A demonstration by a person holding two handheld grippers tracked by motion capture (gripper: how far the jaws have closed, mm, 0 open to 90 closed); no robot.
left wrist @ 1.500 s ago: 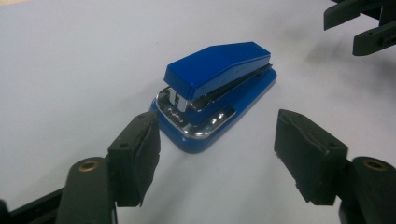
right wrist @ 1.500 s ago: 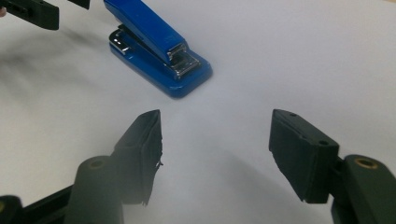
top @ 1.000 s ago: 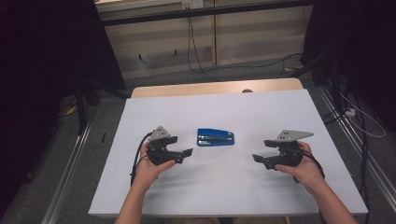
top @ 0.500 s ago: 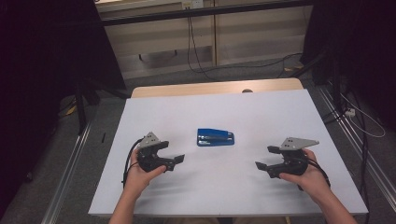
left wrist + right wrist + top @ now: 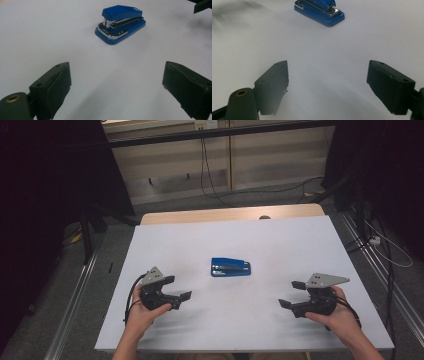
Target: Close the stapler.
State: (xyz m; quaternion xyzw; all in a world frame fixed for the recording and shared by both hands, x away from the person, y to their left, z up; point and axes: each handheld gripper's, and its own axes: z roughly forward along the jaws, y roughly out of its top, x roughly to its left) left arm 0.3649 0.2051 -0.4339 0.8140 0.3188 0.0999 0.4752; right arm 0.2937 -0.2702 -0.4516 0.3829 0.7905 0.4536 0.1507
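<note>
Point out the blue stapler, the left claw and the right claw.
blue stapler (image 5: 230, 267): high view, middle of its top.
left claw (image 5: 178, 288): high view, midway between its fingertips.
right claw (image 5: 291, 294): high view, midway between its fingertips.

Both tongs, left (image 5: 179, 288) and right (image 5: 292, 293), have drawn back from the stapler (image 5: 230, 267), the left's jaws opening

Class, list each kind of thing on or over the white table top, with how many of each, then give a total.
Blue stapler: 1
Hand-held grippers, left gripper and right gripper, both open and empty: 2
Total: 3
</note>
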